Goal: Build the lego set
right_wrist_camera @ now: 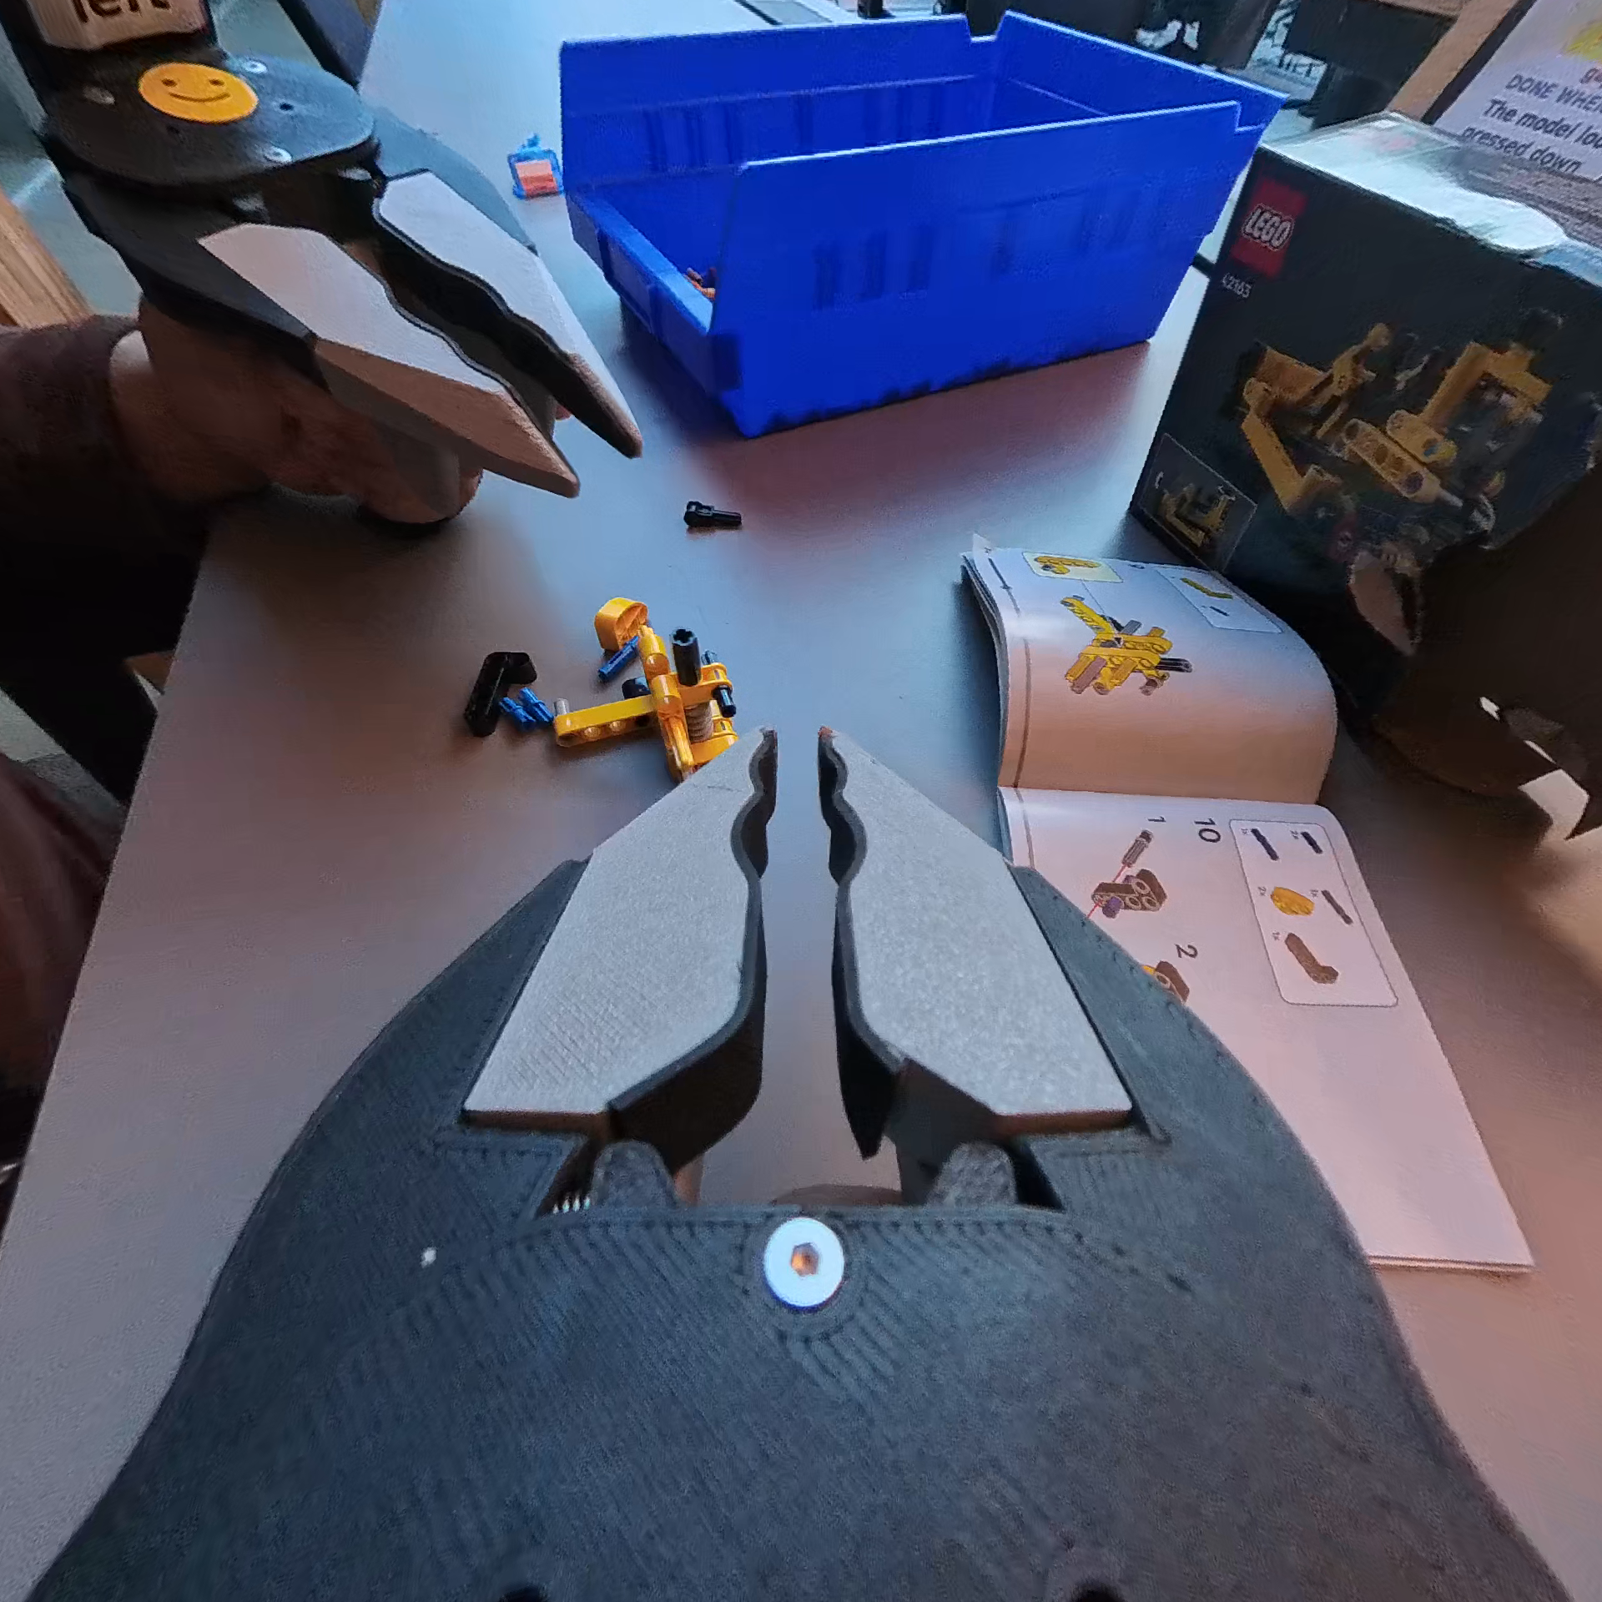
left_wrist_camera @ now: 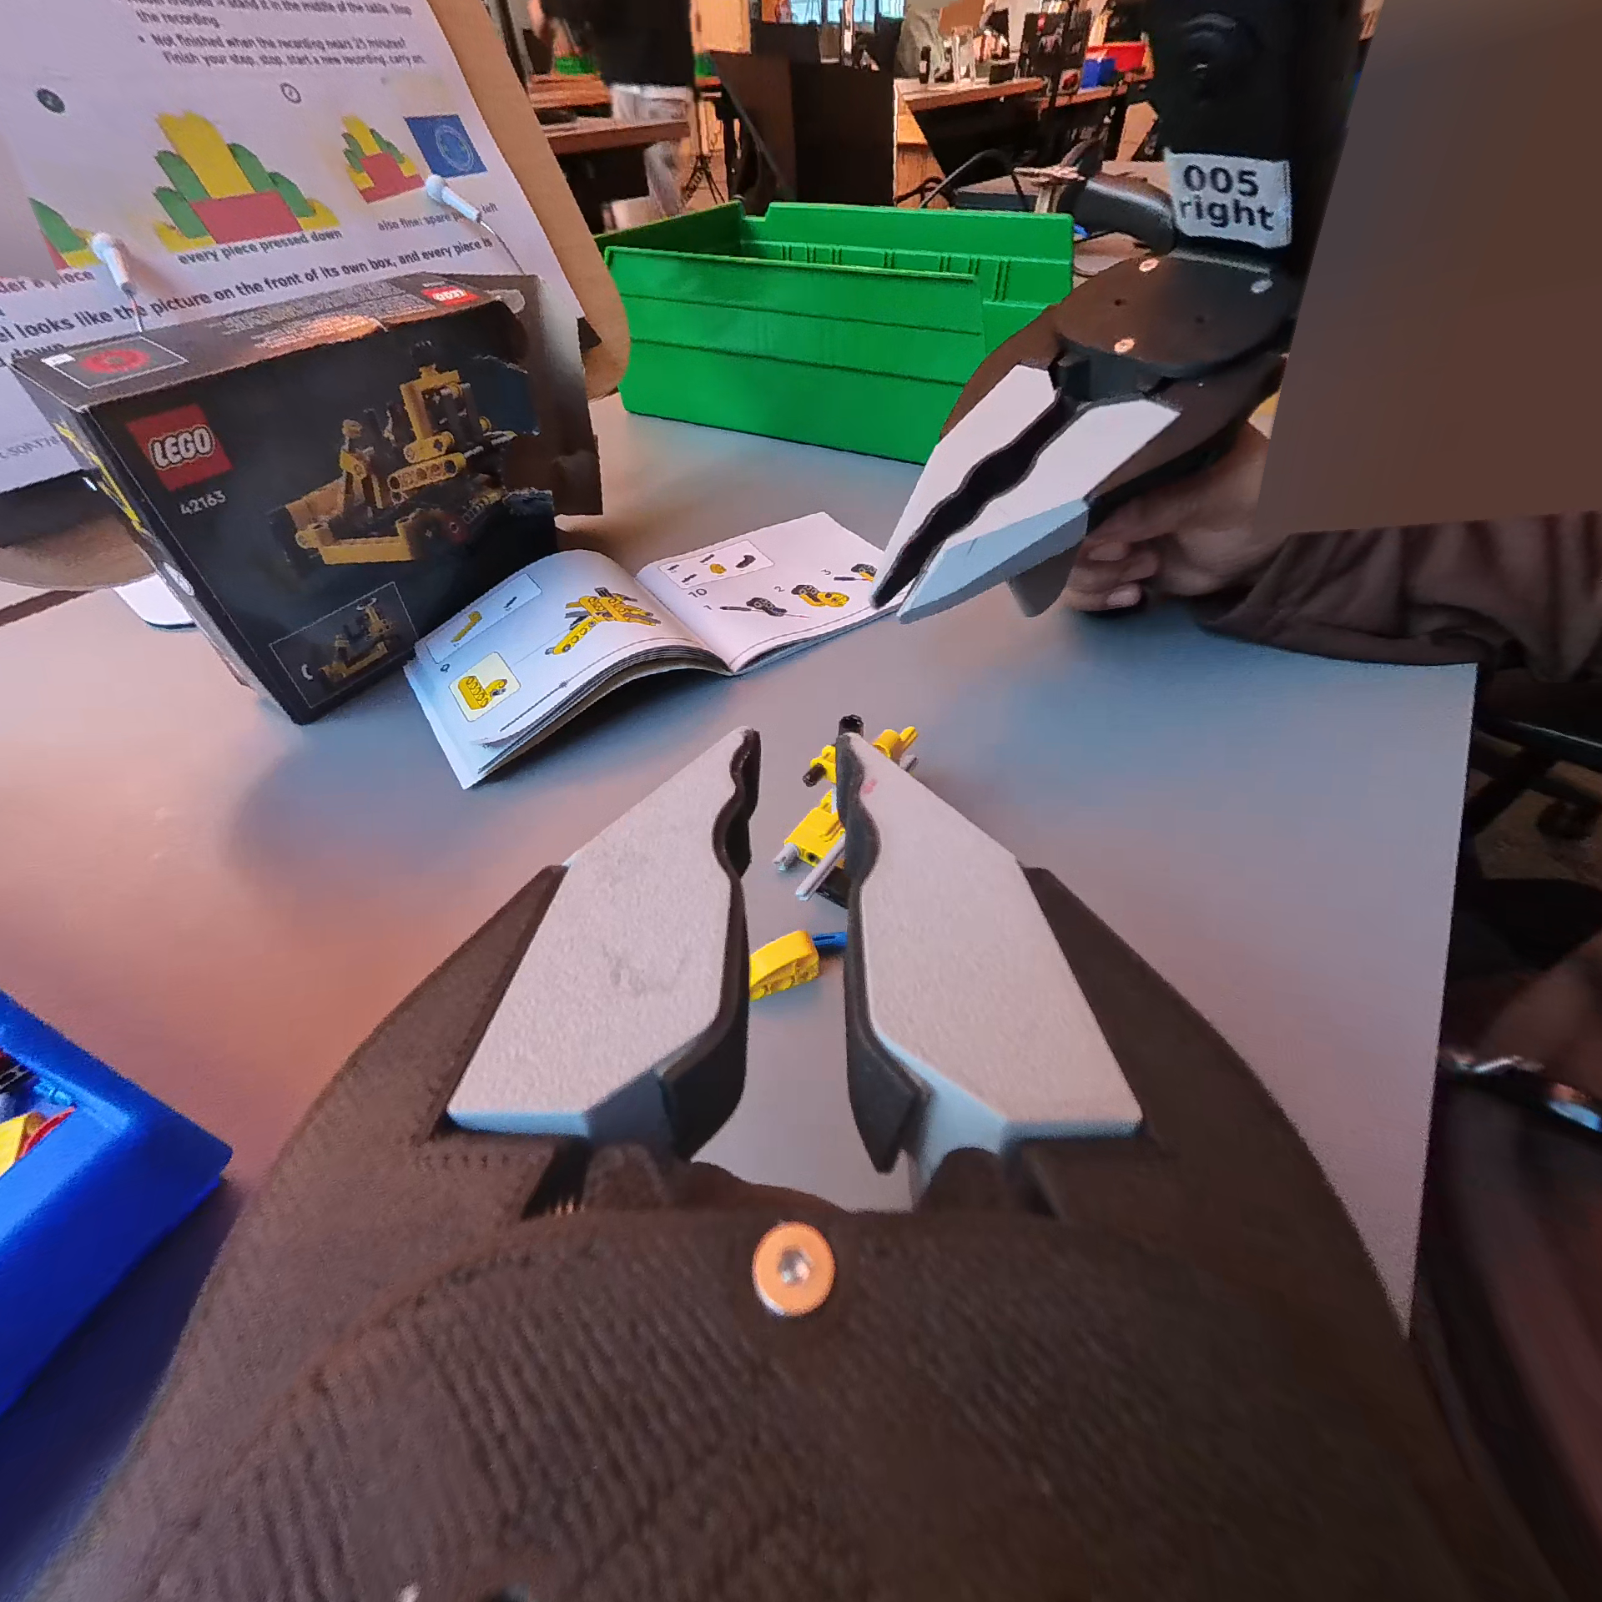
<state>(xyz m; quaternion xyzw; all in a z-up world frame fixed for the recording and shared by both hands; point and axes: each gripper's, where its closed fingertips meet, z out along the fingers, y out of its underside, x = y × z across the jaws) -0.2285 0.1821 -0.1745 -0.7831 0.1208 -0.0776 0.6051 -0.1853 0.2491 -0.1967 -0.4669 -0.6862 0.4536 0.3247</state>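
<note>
Left gripper [left_wrist_camera: 793,745] fills the near part of its own view, tongs narrowly parted and empty over the small yellow assembly [left_wrist_camera: 823,832], with a loose yellow piece [left_wrist_camera: 783,964] nearer and the open booklet [left_wrist_camera: 641,624] beyond. Right view: right gripper [right_wrist_camera: 797,737], tongs narrow, holding nothing, just near-right of the assembly, black pin [right_wrist_camera: 711,517] farther off, blue bin [right_wrist_camera: 910,225] far. Risk, by my reading: closing off-centre could skid the light assembly and scatter the loose blue pins [right_wrist_camera: 529,709].
</note>
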